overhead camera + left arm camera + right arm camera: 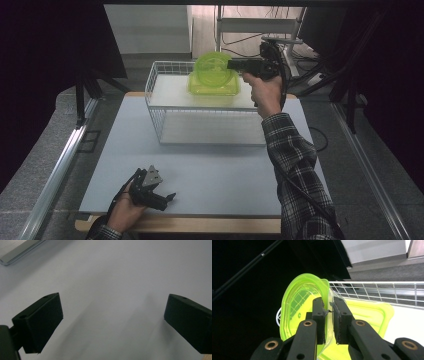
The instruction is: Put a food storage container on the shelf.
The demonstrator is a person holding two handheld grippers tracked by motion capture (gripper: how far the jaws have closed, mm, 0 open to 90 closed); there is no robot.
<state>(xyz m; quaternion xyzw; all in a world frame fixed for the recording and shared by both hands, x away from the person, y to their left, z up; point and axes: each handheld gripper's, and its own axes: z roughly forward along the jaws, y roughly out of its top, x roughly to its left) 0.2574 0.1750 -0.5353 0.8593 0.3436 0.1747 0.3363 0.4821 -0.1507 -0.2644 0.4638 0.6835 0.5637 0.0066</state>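
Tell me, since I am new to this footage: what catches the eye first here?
The bright green round dish, held on edge by the right gripper above a square green tray on the wire rack's top shelf. The left gripper rests open near the table's front edge.

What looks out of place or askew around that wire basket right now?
A round green lid stands on edge, tilted, over the green container in the wire basket, pinched at its rim by the right gripper. Nothing looks spilled or broken.
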